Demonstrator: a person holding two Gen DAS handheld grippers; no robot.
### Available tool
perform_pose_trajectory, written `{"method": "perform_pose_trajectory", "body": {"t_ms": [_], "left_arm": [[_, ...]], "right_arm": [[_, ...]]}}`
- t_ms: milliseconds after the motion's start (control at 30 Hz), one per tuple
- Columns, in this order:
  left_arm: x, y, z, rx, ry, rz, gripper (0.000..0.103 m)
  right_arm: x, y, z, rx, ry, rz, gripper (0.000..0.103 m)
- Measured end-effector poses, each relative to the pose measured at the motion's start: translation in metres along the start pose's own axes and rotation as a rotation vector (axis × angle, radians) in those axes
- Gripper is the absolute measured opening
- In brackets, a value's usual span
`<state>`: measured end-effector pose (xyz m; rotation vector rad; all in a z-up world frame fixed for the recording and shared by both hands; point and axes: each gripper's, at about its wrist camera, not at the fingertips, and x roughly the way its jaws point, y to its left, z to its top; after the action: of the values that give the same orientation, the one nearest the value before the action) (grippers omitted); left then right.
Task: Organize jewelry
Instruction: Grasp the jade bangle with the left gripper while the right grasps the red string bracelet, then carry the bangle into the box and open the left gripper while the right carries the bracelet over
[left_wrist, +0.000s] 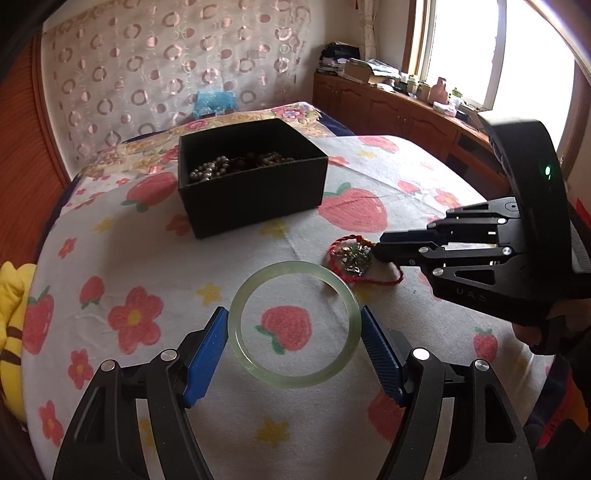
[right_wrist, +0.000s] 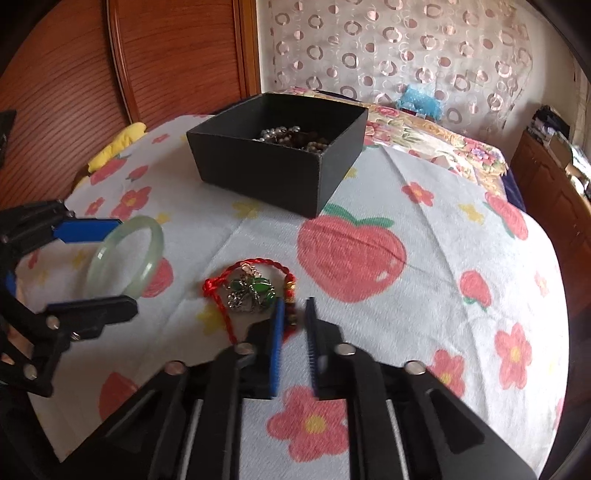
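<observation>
A pale green jade bangle (left_wrist: 293, 325) sits between the blue pads of my left gripper (left_wrist: 293, 321), which grips it by its sides; it also shows in the right wrist view (right_wrist: 125, 258). A red cord necklace with a green and silver pendant (right_wrist: 251, 290) lies on the bed cover. My right gripper (right_wrist: 294, 308) has its jaws narrowed around the cord's beaded end (right_wrist: 291, 295); it shows in the left wrist view (left_wrist: 380, 251) touching the necklace (left_wrist: 351, 258). A black box (left_wrist: 255, 177) holding bead jewelry stands farther back, also in the right wrist view (right_wrist: 273, 162).
The fruit-and-flower print cover (left_wrist: 184, 266) spreads over the bed. A yellow plush toy (left_wrist: 11, 317) lies at the left edge. A wooden cabinet (left_wrist: 399, 110) with clutter runs under the window at right. A patterned curtain (left_wrist: 166, 66) hangs behind.
</observation>
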<state>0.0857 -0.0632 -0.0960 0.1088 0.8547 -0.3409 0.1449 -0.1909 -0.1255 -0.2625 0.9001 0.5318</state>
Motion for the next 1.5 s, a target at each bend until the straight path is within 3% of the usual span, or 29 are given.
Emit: {"method": "perform_pose_trajectory", "body": {"t_ms": [133,367,667,1000,1500], "left_arm": [[-0.005,0.005,0.002,-0.008,-0.015,0.005,0.069],[-0.014,0.014,0.011,-0.018,-0.043,0.026,0.069],[-0.025,0.028,0.031,-0.028,-0.087,0.049,0.069],[-0.023,0.039,0.059,-0.022,-0.112,0.063,0.069],[0.009,0.059,0.104,-0.04,-0.089,0.068,0.069]], "right_arm": [[-0.001,0.002,0.002,-0.019,0.011,-0.005,0.008],[-0.028,0.011,0.018,-0.017,-0.092,0.007,0.008],[-0.053,0.001,0.046,-0.022,-0.16,-0.018,0.008],[-0.054,-0.018,0.065,-0.001,-0.187,-0.021,0.008],[-0.041,-0.042,0.089,0.026,-0.204,0.006,0.008]]}}
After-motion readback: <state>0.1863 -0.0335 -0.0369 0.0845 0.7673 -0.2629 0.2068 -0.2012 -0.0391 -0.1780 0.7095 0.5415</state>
